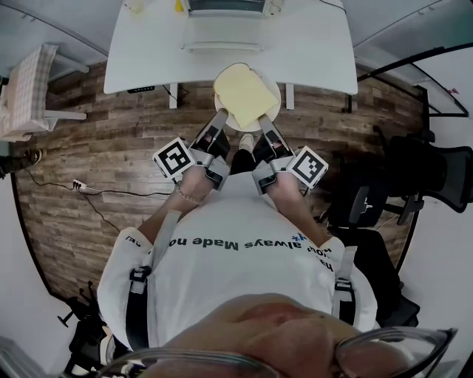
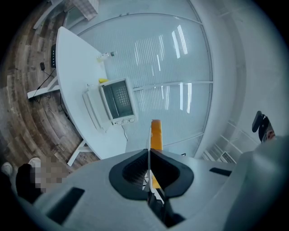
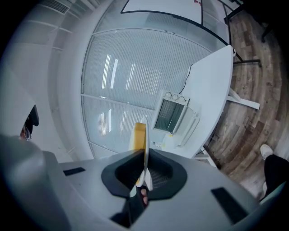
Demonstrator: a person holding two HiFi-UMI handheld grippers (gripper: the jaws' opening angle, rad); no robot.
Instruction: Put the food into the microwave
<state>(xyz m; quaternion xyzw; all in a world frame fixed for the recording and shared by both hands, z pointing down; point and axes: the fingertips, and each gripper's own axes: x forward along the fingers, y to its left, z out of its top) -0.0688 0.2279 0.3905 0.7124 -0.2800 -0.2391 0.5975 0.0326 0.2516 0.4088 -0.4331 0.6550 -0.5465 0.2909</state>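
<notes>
Head view only: both grippers on one white plate (image 1: 275, 101) from opposite sides, left gripper (image 1: 220, 117) at the left rim, right gripper (image 1: 264, 122) at the right rim. Flat yellow food (image 1: 244, 94) lies on the plate. The plate is in the air over the wood floor (image 1: 111, 140), just off the near edge of the white bench (image 1: 310, 52).

The gripper views show the grip itself. In the left gripper view the fingers (image 2: 131, 173) pinch the thin plate edge (image 2: 148, 142), with the food (image 2: 156, 133) on the right of it. In the right gripper view the fingers (image 3: 160, 173) pinch the plate edge (image 3: 145, 135), with the food (image 3: 137, 135) on the left of it.

The microwave (image 1: 222, 15) sits on the bench at the far side, straight ahead of the plate and well apart from it. It faces the camera in both gripper views (image 2: 115, 101) (image 3: 171, 115), and its door looks swung open.

Room: a ribbed glass wall (image 2: 180, 67) behind the bench, a black office chair (image 1: 436, 170) at the right, and a cable on the floor at the left.

Pose: the person stands with forearms forward and close together. The marker cubes (image 1: 174, 159) (image 1: 308, 166) point outward, and the grippers angle in toward the plate.
</notes>
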